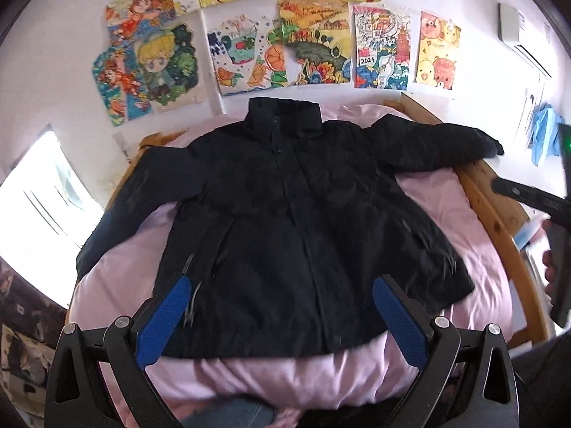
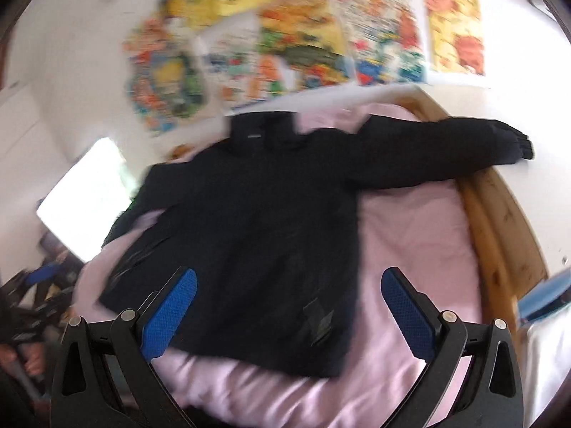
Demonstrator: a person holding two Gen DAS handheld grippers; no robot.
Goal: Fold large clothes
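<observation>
A large black jacket [image 1: 285, 221] lies flat and front-up on a pink bed sheet [image 1: 285, 374], collar toward the wall, both sleeves spread out. My left gripper [image 1: 282, 285] hovers open above the jacket's lower hem, nothing between its blue pads [image 1: 164, 317]. In the blurred right wrist view the same jacket [image 2: 257, 235] appears, its right sleeve [image 2: 446, 149] reaching over the bed frame. My right gripper [image 2: 289, 281] is open over the jacket's lower right part and the sheet [image 2: 410, 235], holding nothing. The right gripper's body [image 1: 556, 228] and a hand show at the left view's right edge.
A wooden bed frame [image 1: 499, 214] runs along the right side. Colourful drawings [image 1: 314, 42] cover the white wall behind the bed. A bright window [image 1: 43, 207] is at left, an air conditioner [image 1: 517, 32] at upper right. Blue cloth [image 1: 542, 135] hangs on the right.
</observation>
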